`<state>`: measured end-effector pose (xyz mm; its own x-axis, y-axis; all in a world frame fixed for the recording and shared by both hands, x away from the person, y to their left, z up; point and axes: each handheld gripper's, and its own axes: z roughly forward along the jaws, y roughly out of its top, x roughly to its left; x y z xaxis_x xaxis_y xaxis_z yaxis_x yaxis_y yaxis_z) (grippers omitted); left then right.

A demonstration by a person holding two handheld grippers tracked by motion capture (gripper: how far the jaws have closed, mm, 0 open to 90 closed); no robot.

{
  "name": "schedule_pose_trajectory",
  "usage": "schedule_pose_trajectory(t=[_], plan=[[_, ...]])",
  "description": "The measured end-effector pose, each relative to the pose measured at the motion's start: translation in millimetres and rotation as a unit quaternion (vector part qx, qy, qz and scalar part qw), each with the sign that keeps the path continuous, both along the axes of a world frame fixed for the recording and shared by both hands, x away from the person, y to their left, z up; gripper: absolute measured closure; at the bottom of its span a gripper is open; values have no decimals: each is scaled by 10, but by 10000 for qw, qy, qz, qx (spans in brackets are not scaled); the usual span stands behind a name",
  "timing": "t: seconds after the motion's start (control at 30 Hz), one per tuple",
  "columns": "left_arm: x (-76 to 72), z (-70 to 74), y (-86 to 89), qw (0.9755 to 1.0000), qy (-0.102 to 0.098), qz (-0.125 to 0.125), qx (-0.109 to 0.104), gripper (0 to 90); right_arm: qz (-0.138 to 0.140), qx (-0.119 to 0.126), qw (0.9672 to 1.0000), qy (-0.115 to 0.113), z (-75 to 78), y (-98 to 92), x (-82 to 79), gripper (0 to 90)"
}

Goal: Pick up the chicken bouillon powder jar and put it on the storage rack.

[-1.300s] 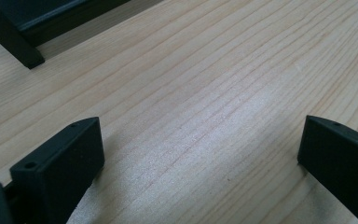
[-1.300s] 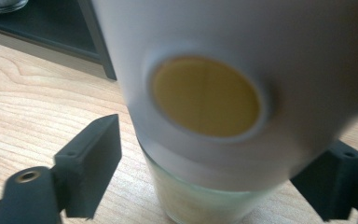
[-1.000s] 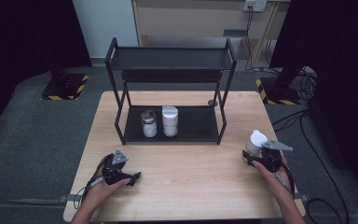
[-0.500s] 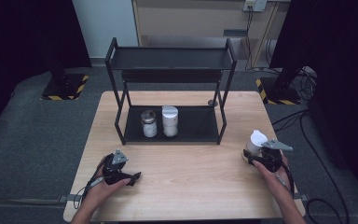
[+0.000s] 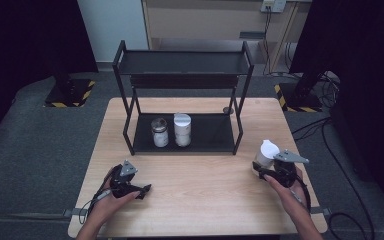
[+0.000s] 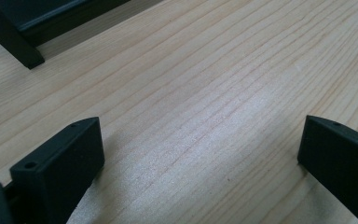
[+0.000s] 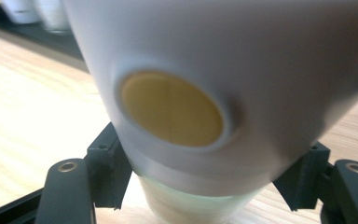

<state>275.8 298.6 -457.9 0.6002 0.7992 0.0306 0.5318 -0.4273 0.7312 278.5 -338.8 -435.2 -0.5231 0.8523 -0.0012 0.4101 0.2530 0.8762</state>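
Left gripper (image 5: 141,190): near left on the light wooden table (image 5: 205,200), jaws spread wide, nothing between them.
Right gripper (image 5: 258,171): near right, jaws pinching the white-capped jar (image 5: 266,152).
White-capped jar: near right of the table, tilted in the right gripper's jaws.
Black metal rack (image 5: 182,62): far, middle; two more jars (image 5: 171,131) on its lower shelf.

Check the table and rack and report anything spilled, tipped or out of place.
Nothing stands out. Two jars stand upright on the rack's lower shelf. The right gripper holds a third, white-lidded jar upright; the left gripper rests open on the table.
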Motion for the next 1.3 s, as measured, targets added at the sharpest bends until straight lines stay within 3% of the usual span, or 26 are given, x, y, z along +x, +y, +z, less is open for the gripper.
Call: schedule_pose_trajectory(t=[0.33, 0.53, 0.9, 1.3], plan=[[0, 0, 0, 10000, 0, 0, 0, 0, 663, -10, 9978, -7, 80, 342, -113, 319], [0, 0, 0, 10000, 0, 0, 0, 0, 853, -83, 9963, 27, 104, 499, -127, 320], [-1, 0, 0, 10000, -1, 1, 0, 0, 983, -153, 9950, 39, 154, 797, -30, 319], [-1, 0, 0, 10000, -1, 1, 1, 0, 852, -295, 9959, 11, 239, 1098, 104, 320]])
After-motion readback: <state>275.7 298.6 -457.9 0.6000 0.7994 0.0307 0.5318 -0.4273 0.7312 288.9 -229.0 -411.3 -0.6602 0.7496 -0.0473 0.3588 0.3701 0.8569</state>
